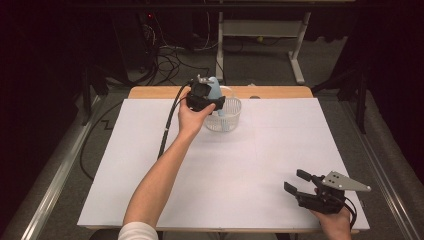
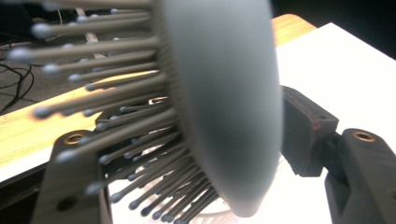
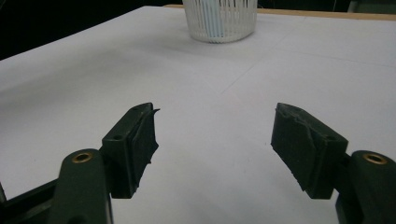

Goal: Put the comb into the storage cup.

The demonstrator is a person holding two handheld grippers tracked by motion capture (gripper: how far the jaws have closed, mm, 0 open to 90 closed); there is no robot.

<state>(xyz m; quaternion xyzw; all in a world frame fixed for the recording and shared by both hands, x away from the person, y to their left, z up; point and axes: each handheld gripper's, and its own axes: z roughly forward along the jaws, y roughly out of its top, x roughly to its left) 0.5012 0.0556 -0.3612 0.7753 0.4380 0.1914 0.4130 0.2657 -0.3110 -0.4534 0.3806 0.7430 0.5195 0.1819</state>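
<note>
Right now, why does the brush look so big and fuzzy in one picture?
In the left gripper view the hairbrush sits right against the lens, so its head and bristles blur; in the high view it looks small above the white basket; the right gripper view stays sharp on the bright table.

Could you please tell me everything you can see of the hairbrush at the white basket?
The hairbrush is pale blue-grey and looks like matte plastic, with an oval head and rows of thin, ball-tipped bristles jutting to one side. It stands head up, its lower end down inside the white slatted basket at the table's far edge. Its head sits between the jaws of the left gripper; whether the pads press on it I cannot tell.
</note>
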